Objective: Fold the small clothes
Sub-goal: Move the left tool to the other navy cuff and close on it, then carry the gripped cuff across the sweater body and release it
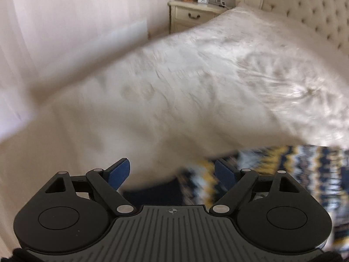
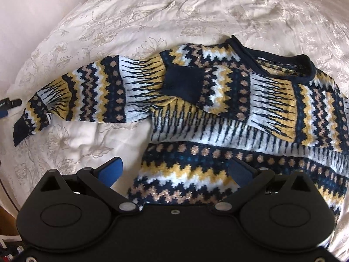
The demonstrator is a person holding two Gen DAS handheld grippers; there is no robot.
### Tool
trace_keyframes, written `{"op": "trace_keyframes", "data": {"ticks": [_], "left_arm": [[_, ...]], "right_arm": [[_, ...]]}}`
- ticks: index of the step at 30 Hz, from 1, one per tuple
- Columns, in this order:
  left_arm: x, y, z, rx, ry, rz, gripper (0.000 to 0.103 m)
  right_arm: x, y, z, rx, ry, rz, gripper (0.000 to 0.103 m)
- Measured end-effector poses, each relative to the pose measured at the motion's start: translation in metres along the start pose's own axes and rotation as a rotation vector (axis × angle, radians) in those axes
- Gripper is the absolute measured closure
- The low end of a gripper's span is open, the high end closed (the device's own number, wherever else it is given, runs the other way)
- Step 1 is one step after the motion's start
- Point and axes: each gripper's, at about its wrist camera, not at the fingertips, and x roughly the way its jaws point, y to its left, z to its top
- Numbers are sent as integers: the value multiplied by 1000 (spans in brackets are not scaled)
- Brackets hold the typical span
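A small knitted sweater [image 2: 229, 100] in navy, yellow, white and tan zigzag bands lies flat on the white bed cover. Its right sleeve is folded across the chest, the navy cuff [image 2: 183, 83] on top. The other sleeve [image 2: 87, 93] stretches out to the left. My right gripper [image 2: 176, 170] is open, low over the sweater's bottom hem. My left gripper [image 1: 172, 172] is open and empty, at the sweater's edge [image 1: 272, 166]; that view is blurred. The tip of the left gripper [image 2: 8, 104] shows at the far left in the right wrist view.
The bed [image 1: 196, 76] has a pale embroidered cover [image 2: 152, 11] and a tufted headboard [image 1: 316, 11]. A cream nightstand [image 1: 192, 15] with a lamp, a clock and a picture frame stands at the back by the pink wall.
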Motion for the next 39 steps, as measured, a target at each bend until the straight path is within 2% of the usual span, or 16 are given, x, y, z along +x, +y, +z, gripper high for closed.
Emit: {"op": "trace_keyframes", "data": {"ticks": [4,8,15,17,20,21,23,25,29,33,34,35,36,37,39], "left_arm": [[-16,-5,-38,-139,47,-98,18],[-6,-7,-61,-222,77,-150,18],[32,19,-46,-363,63,-154,18],[41,22,-34,-369,52,-151,18],[48,21,-14,-324,18,-140,20],[49,19,-8,-302,11,-133,22],[49,15,-1,-268,-1,-108,38],[53,12,3,-254,10,-97,38],[66,9,0,-274,59,-116,38],[74,9,-2,-367,105,-91,38],[74,9,-1,-392,102,-95,45],[74,10,-1,-415,96,-110,65],[73,11,-1,-440,92,-120,78],[71,10,0,-453,91,-98,96],[60,2,5,-424,51,-74,97]], "right_arm": [[5,9,5,-19,9,3,1],[11,17,11,-42,25,1,1],[16,29,23,-82,27,-1,1],[17,30,26,-82,25,-1,1],[20,31,30,-79,26,-5,1],[20,31,31,-78,26,-6,1],[21,30,33,-75,26,-7,1],[22,30,34,-70,26,-7,1],[24,27,38,-65,25,-11,1],[25,25,43,-63,20,-19,1],[25,24,44,-63,17,-24,1],[24,22,44,-62,14,-31,1],[23,20,45,-58,10,-40,1],[22,18,45,-53,7,-47,1],[19,11,44,-36,-1,-54,1]]}}
